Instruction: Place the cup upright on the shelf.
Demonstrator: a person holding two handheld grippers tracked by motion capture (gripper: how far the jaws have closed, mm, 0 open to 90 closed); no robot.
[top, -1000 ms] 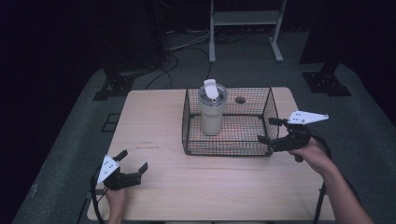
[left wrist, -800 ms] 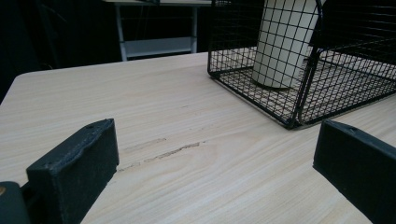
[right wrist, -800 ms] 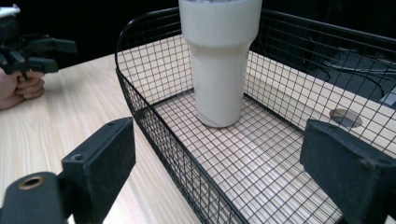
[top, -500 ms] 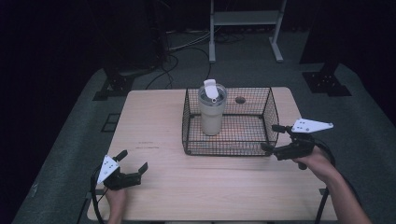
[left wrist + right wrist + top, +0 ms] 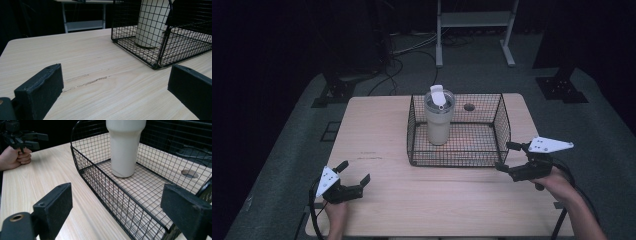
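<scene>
Tumbler (image 5: 439, 117) stands upright in the wire basket (image 5: 502, 120) on the bench (image 5: 377, 130). Right gripper (image 5: 507, 157) at the basket's near-right corner is nearer; left gripper (image 5: 354, 175) well apart. Both jaws open, empty.

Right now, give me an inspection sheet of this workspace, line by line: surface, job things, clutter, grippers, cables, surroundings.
Surface: light wooden table, faint scuffs near the front left, a round hole toward the back.
Job's things: black wire basket on the table; cream tumbler upright inside it, lid flap raised.
Clutter: nothing seen.
Grippers: left gripper open, low over the front left of the table; right gripper open, beside the basket's front right corner, apart from it.
Cables: one trails from each gripper; more lie on the floor behind the table.
Surroundings: dark room, grey floor, white stand behind.
</scene>
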